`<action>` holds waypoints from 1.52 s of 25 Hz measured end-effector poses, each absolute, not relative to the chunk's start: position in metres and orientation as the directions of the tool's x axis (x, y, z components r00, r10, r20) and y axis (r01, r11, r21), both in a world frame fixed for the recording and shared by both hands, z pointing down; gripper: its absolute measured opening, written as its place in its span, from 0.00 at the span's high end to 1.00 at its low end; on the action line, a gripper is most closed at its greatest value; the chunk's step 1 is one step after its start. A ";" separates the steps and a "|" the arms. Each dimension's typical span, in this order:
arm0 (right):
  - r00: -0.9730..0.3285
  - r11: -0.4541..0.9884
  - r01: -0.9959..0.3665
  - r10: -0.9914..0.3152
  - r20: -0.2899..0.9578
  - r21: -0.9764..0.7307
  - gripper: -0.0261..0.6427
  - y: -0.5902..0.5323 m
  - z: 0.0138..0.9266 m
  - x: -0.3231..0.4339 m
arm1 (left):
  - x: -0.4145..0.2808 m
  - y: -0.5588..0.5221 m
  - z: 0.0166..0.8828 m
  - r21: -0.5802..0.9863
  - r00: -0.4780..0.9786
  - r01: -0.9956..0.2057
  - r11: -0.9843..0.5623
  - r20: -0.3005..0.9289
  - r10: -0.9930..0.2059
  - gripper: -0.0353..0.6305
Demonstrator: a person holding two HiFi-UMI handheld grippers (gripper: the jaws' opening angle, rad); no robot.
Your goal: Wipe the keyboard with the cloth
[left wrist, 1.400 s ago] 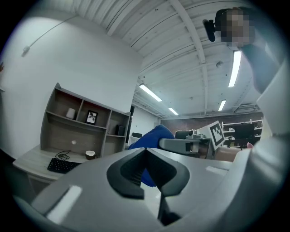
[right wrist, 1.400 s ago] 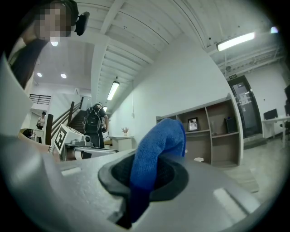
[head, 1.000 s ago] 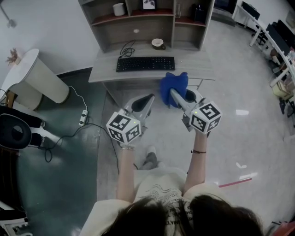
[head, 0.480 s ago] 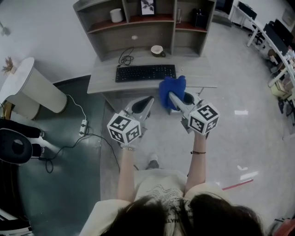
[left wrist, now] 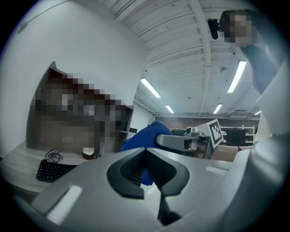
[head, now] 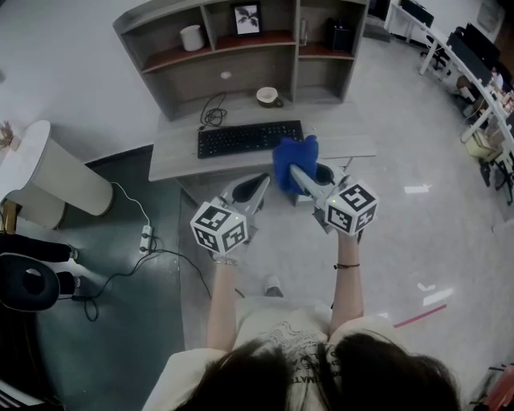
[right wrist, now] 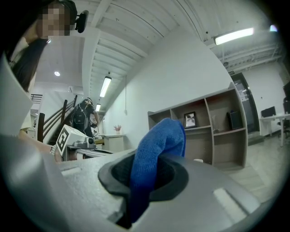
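A black keyboard (head: 250, 138) lies on the grey desk (head: 177, 152), cable trailing back. The blue cloth (head: 294, 164) hangs pinched in my right gripper (head: 299, 174), over the desk's front edge just right of the keyboard. In the right gripper view the cloth (right wrist: 156, 156) stands up between the shut jaws. My left gripper (head: 254, 186) hovers in front of the desk, below the keyboard; its jaws (left wrist: 146, 168) are shut with nothing in them. The cloth (left wrist: 144, 138) and the right gripper (left wrist: 190, 141) show beyond them.
A shelf unit (head: 233, 44) stands at the desk's back with a white pot (head: 191, 38), a framed picture (head: 247, 19) and dark items. A cup (head: 267, 97) sits behind the keyboard. A white round table (head: 48, 177) stands at left; a power strip and cables (head: 146, 235) lie on the floor.
Both grippers and the cloth have drifted forward toward the desk; the cloth now overlaps the desk's front edge beside the keyboard. Jaw states unchanged.
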State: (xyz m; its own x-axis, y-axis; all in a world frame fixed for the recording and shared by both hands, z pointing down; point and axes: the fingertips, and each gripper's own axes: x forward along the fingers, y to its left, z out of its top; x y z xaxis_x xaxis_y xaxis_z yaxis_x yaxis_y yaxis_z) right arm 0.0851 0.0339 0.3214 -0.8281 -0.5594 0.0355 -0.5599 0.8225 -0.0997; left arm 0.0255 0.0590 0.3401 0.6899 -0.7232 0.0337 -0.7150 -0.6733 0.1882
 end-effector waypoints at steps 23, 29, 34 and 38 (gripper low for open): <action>-0.793 0.787 -0.607 -0.609 0.018 -0.111 0.87 -0.010 0.326 0.093 | 0.029 0.015 0.351 0.207 0.714 -0.691 -0.693 0.041 -0.699 0.94; -0.807 0.800 -0.589 -0.590 0.021 -0.116 0.87 -0.033 0.336 0.097 | 0.035 -0.011 0.360 0.217 0.699 -0.705 -0.675 0.057 -0.712 0.94; -0.824 0.816 -0.566 -0.565 0.043 -0.121 0.87 -0.053 0.345 0.097 | 0.039 -0.035 0.366 0.226 0.693 -0.711 -0.666 0.066 -0.718 0.94; -0.829 0.819 -0.559 -0.557 0.056 -0.128 0.87 -0.070 0.353 0.101 | 0.043 -0.053 0.375 0.233 0.692 -0.712 -0.662 0.079 -0.717 0.94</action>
